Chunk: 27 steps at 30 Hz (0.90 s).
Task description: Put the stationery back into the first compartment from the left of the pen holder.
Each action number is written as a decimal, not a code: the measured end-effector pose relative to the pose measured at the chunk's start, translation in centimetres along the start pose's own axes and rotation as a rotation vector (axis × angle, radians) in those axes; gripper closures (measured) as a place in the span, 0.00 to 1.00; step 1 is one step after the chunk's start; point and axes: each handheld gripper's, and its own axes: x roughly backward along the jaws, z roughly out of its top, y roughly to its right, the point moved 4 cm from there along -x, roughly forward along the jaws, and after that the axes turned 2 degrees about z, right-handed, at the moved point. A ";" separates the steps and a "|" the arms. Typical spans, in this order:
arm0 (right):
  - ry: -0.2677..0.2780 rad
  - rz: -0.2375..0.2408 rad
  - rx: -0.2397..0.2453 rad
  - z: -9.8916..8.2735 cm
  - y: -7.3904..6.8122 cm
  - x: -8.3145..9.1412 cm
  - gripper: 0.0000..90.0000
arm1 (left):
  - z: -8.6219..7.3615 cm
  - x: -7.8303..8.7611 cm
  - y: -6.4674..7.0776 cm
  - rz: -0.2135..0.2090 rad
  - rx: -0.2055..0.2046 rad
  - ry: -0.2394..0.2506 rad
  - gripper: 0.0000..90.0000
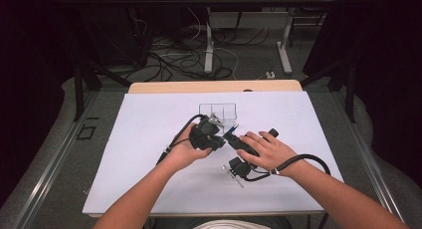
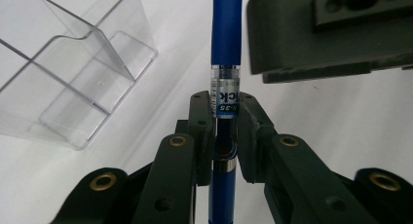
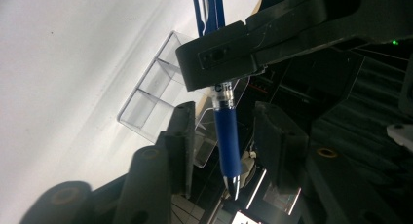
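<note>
The left hand-held gripper [image 2: 225, 121] is clamped on a blue pen [image 2: 225, 48], its two pads pressing the clear section of the barrel just below the rubber grip. The pen is held up off the white bench [image 1: 149, 154], in the air between the two hands and just in front of the clear plastic organiser [image 1: 217, 112], which stands at the middle of the bench with its compartments looking empty.

In the right gripper view the right hand-held gripper [image 3: 224, 131] has its jaws apart: the pen's tip end runs down between them, with a gap showing on each side, so neither pad presses on it. The pen has therefore already passed into the left's grip.

So the pick-up and the transfer look done. What is left, as I judge it, is to carry the pen the short way to the organiser and lower it into one of the compartments, then let go. Which compartment it is meant for I cannot tell; the high view is too small there.
</note>
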 end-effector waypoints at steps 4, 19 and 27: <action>0.022 0.006 -0.096 -0.1 -0.2 0.2 0.59 | 0.1 0.1 -0.3 0.012 0.018 0.020 0.88; -0.013 0.000 -0.345 -1.3 -0.3 0.9 0.50 | 0.3 1.0 -1.8 0.048 0.078 0.080 0.88; -0.014 -0.019 -0.530 -2.0 -0.9 0.7 0.43 | 0.5 1.5 -2.6 0.053 0.110 0.160 0.88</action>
